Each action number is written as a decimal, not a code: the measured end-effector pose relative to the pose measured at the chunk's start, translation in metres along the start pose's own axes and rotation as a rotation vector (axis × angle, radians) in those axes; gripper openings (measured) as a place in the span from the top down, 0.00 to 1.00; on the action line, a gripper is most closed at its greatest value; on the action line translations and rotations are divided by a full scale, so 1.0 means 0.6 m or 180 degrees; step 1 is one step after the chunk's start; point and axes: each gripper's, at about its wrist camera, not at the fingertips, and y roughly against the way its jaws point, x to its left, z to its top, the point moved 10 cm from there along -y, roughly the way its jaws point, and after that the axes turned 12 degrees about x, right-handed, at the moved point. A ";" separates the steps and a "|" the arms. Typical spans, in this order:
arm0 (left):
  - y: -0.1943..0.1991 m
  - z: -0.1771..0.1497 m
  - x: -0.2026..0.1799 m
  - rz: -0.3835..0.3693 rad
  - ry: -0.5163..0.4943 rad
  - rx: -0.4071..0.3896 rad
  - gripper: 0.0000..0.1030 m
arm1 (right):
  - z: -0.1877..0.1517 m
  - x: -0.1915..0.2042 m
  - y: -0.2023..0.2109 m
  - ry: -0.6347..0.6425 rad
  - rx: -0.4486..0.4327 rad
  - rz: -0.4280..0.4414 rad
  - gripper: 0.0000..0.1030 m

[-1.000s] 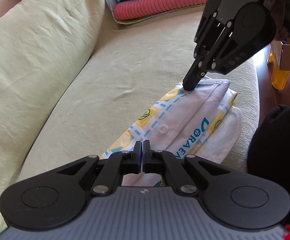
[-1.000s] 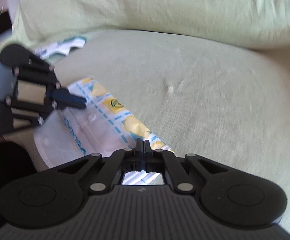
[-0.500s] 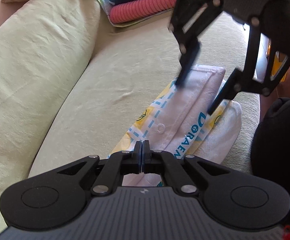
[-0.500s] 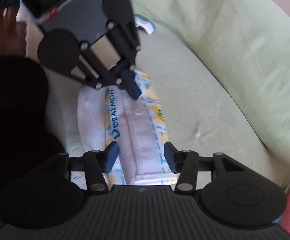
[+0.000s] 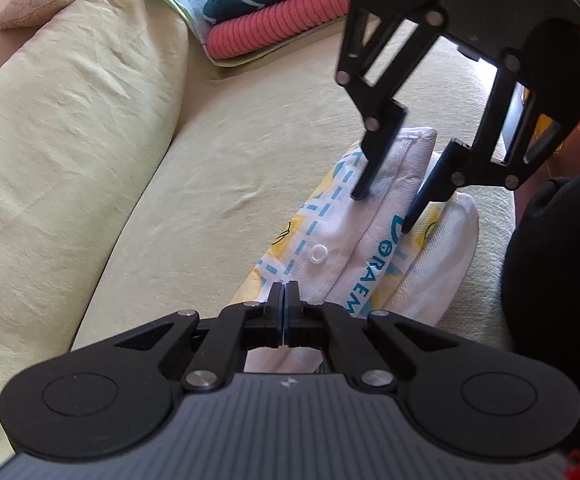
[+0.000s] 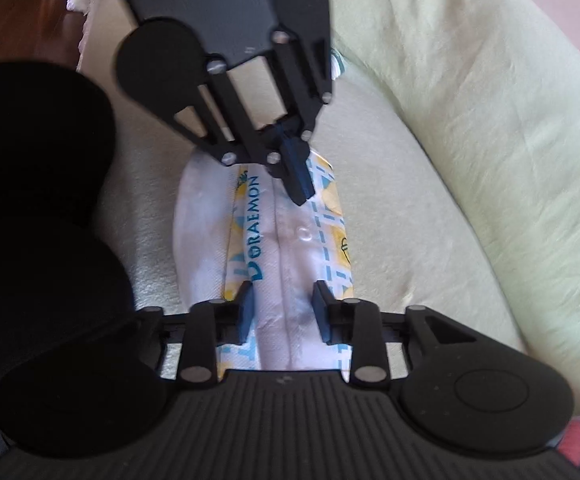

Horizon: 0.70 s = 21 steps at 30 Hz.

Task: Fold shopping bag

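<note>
Bag [image 5: 374,248] lies folded into a long narrow strip on the sofa [image 5: 218,184] seat, mid-frame in both views; thin woven cloth, judged light, limp and prone to springing open, not fragile. Left gripper [image 5: 284,292] has fingers fully closed at the strip's near end, seemingly pinning it; right gripper [image 6: 284,308] has just been closing, fingers narrow and straddling the top layer at the other end, not yet pinching. Best hold: the layered end edges.
</note>
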 end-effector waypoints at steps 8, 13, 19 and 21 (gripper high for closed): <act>0.031 0.002 0.003 -0.0388 0.0304 0.0027 0.96 | -0.006 0.025 0.007 0.0382 -0.0005 -0.0010 0.81; 0.015 -0.018 -0.014 -0.0431 0.0405 0.0141 1.00 | -0.014 0.051 0.005 0.0743 -0.0050 -0.0220 0.80; 0.008 -0.019 -0.015 -0.0372 0.0453 0.0179 1.00 | 0.006 -0.023 0.011 -0.0357 -0.0017 0.0514 0.76; 0.008 -0.020 -0.021 -0.0308 0.0416 0.0167 1.00 | 0.005 -0.077 0.022 -0.1346 -0.0059 0.0884 0.79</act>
